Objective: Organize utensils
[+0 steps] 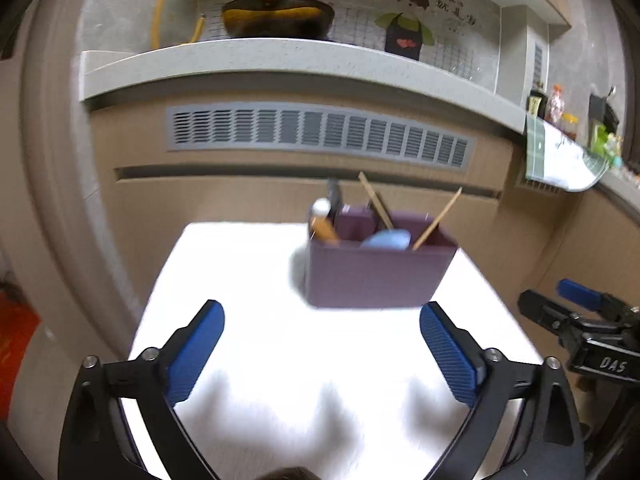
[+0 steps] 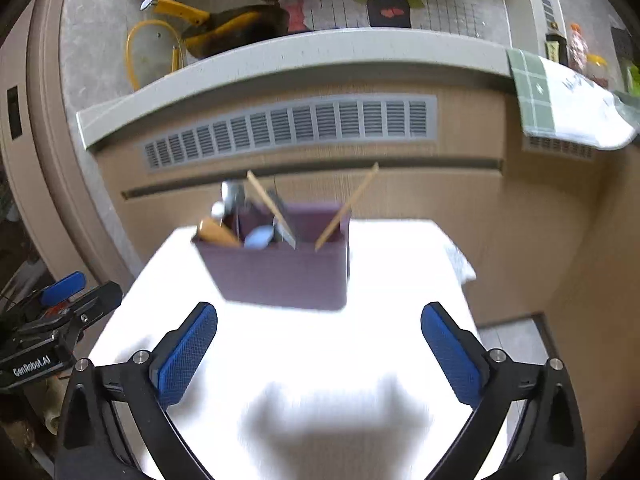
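Jaws wide apart and empty on both the left gripper (image 1: 322, 320) and right gripper (image 2: 319, 320); purple utensil caddy (image 1: 372, 276) sits near the white table's (image 1: 240, 280) far edge, chopsticks (image 1: 436, 220) sticking out.

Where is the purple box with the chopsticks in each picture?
Left wrist view: the box sits right of centre, on the far part of the white table.
Right wrist view: the box sits left of centre, on the same table's far part.
Shared landmark: the grey vent in the cabinet behind.
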`<state>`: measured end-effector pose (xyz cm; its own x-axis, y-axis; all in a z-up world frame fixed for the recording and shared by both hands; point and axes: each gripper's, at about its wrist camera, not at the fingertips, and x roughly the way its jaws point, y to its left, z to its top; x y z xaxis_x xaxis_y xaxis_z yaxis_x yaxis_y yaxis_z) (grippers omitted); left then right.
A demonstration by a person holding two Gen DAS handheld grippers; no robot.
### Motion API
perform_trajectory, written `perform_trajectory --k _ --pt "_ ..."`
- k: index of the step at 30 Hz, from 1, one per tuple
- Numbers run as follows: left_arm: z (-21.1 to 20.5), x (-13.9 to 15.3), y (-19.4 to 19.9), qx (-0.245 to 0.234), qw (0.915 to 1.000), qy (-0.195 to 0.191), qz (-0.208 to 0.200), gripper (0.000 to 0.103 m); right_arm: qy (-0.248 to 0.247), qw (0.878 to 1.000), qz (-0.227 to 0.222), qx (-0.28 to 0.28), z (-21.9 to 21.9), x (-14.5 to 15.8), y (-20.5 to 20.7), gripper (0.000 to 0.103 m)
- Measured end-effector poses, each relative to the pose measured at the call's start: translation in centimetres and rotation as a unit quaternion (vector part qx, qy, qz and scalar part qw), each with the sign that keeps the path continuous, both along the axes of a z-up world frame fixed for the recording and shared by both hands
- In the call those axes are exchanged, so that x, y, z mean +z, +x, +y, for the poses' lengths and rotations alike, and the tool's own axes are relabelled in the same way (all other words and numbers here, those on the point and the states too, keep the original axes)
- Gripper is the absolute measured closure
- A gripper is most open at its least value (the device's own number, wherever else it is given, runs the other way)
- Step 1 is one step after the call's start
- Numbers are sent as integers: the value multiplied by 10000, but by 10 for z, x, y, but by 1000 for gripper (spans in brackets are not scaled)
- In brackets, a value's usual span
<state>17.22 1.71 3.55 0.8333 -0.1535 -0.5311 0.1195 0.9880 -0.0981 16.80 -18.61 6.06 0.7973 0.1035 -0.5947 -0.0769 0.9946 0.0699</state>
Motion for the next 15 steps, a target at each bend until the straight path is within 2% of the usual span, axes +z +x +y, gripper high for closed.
perform_trajectory --k 4,9,15 --pt "-4 -15 -34 202 9992 337 19 0 -247 9995 10 -217 2 -11 -33 1" --pt "-1 -20 -53 268 9995 93 131 0 -394 9989 -103 -246 5 -14 -62 1" --pt "-5 -17 -59 276 9994 190 88 0 -698 9963 -382 -337 10 -9 -74 1"
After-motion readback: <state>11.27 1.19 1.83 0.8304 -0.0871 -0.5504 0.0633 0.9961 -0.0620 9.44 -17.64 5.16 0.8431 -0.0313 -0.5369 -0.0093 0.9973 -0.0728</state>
